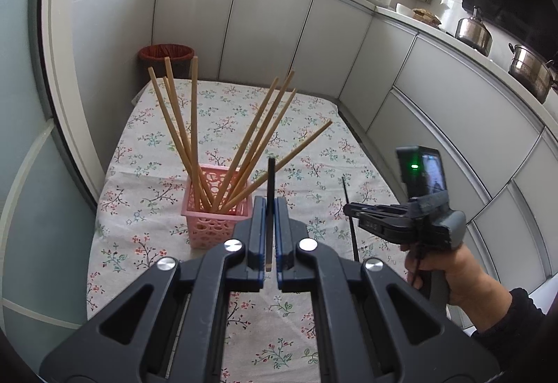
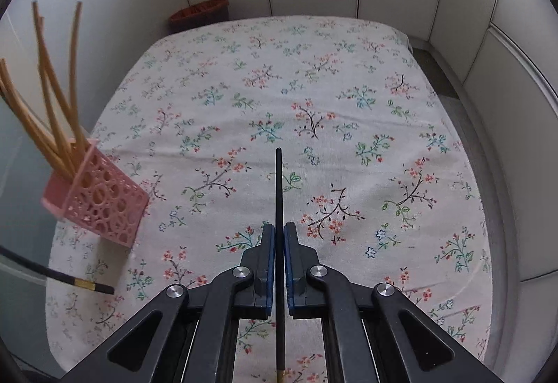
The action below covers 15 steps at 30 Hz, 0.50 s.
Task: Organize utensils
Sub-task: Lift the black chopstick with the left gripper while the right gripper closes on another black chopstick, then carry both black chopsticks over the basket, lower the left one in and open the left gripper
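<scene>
My left gripper (image 1: 270,202) is shut on a black chopstick (image 1: 270,181) that stands upright just right of the pink basket (image 1: 218,215). Several wooden chopsticks (image 1: 193,125) fan out of that basket. My right gripper (image 2: 278,232) is shut on a second black chopstick (image 2: 278,188), held above the floral tablecloth (image 2: 314,76). In the left wrist view the right gripper (image 1: 348,210) sits to the right, a hand (image 1: 450,275) on its handle, its thin chopstick (image 1: 352,233) nearly upright. The basket (image 2: 104,198) lies to the left in the right wrist view.
A black chopstick end with a gold band (image 2: 85,283) pokes in from the left edge. A red-brown bin (image 1: 166,57) stands on the floor behind the table's far left corner. White cabinets (image 1: 453,97) run along the back and right, with pots (image 1: 474,31) on the counter.
</scene>
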{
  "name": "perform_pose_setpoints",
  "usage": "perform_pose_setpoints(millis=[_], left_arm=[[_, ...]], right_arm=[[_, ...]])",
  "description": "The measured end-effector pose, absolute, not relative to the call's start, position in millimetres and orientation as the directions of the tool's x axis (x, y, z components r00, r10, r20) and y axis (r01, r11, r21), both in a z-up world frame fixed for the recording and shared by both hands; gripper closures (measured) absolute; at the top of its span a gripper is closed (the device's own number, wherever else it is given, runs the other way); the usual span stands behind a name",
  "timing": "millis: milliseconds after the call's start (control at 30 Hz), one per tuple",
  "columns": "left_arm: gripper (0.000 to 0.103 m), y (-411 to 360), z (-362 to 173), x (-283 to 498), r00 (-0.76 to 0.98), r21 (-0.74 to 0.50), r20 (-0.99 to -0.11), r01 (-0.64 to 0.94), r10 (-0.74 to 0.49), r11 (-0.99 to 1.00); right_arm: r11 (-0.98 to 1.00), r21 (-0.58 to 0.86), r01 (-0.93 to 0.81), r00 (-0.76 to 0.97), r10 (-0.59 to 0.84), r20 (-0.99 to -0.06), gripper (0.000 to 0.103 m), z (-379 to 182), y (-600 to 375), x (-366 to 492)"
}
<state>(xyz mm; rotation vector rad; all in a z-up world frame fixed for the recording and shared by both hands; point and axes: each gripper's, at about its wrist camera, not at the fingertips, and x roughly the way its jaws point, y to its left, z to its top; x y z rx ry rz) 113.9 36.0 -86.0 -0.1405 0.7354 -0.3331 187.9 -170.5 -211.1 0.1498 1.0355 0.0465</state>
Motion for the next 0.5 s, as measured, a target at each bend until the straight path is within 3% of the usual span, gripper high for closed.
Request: perform_pose_setpoints(millis=[500], left_arm=[[0.098, 53, -49, 103, 0.808, -0.282, -0.479, 0.228, -0.343, 0.932]], right_arm=[[0.969, 0.245, -0.035, 0.725, 0.194, -0.661, 0.098, -115, -186, 127]])
